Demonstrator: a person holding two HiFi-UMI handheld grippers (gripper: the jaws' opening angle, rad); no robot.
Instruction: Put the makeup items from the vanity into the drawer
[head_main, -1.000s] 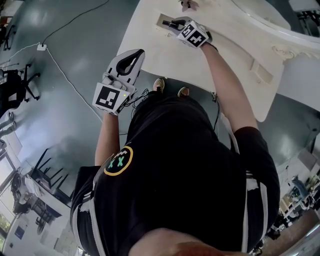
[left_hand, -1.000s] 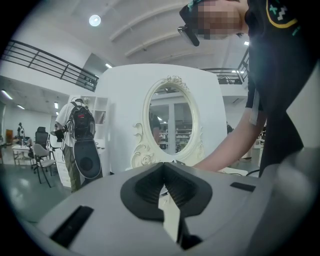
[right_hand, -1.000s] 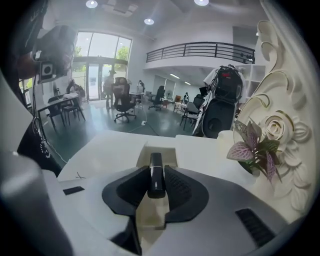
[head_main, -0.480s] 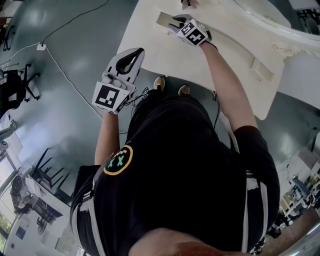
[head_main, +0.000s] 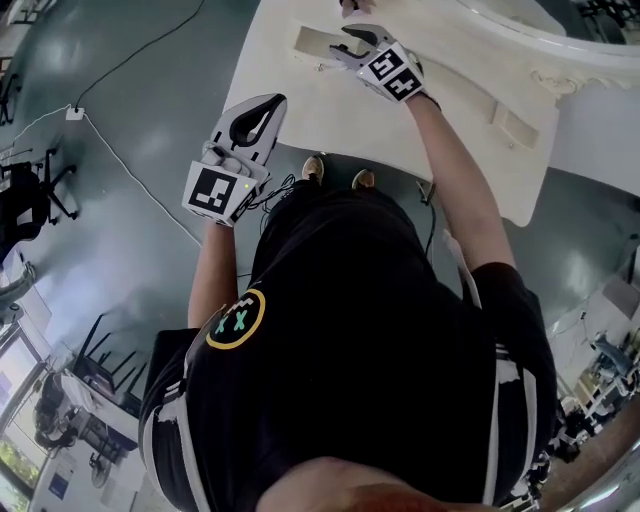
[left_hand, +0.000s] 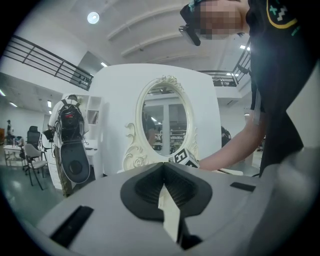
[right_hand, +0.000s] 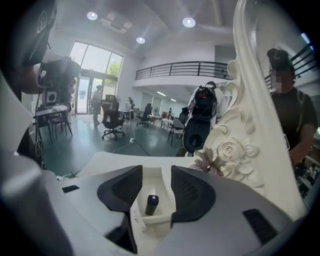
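Up comes the right gripper, off the recess where it sat a second ago with a dark item at its tips, and its jaws have just been opening with nothing pressed between them.

Biggest thing on show is the cream-white vanity surface, running across the top of the head view. Behind it in the left gripper view stands the oval mirror in its carved, scrolled cream frame, dead centre and upright.

Next, the shallow rectangular drawer, sunk into the surface at the upper middle of the head view, just left of the right gripper's tips. In the right gripper view the drawer sits low and central, framed by the two dark ribbed pads.

The right gripper hangs above it, jaws narrowly apart and empty. The left gripper is at centre left, out over the grey floor beside the surface's edge, well apart from the drawer. Its own view has the left gripper with pads closed together, holding nothing.

Smallest of all: the short black cylindrical makeup tube, resting inside the drawer, clear of both pads.
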